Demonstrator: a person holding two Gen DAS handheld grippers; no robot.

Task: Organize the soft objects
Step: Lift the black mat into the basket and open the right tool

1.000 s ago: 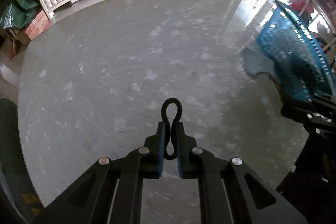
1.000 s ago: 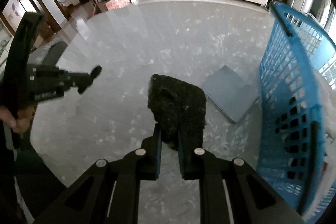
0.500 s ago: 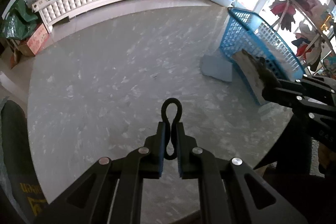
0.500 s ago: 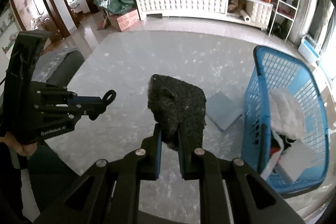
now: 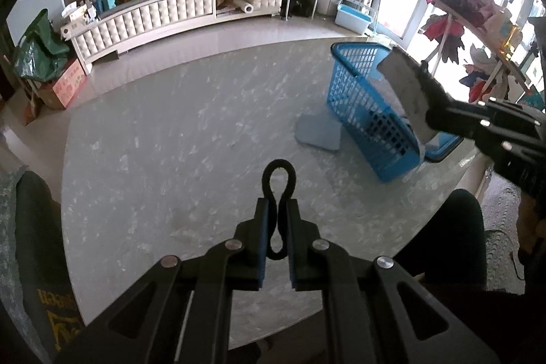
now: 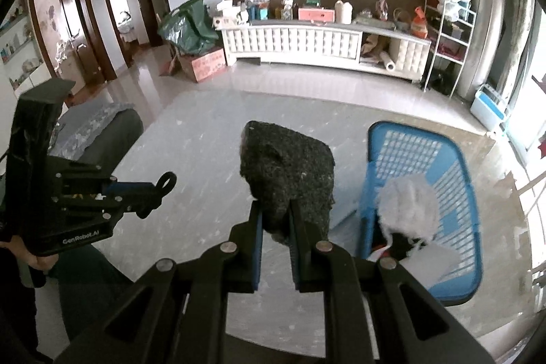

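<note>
My right gripper [image 6: 275,220] is shut on a dark grey felt pad [image 6: 288,176] and holds it high above the marble table, left of the blue basket [image 6: 443,278]. The pad shows in the left wrist view [image 5: 406,91] over the basket [image 5: 355,111]. The basket holds a white fluffy cloth [image 6: 407,205] and other soft items. A blue-grey pad [image 5: 319,133] lies flat on the table beside the basket. My left gripper [image 5: 277,220] is shut on nothing, raised above the table's near side; it shows in the right wrist view [image 6: 163,185] at the left.
The round marble table [image 5: 170,142] has its near edge below my left gripper. Dark chairs [image 5: 454,227] stand at its near rim. A white cabinet [image 6: 307,40] lines the far wall. A clothes rack [image 5: 477,19] stands at the right.
Both grippers have risen well above the table. The right gripper has carried the dark felt pad up and over towards the basket. The left gripper stays shut.
</note>
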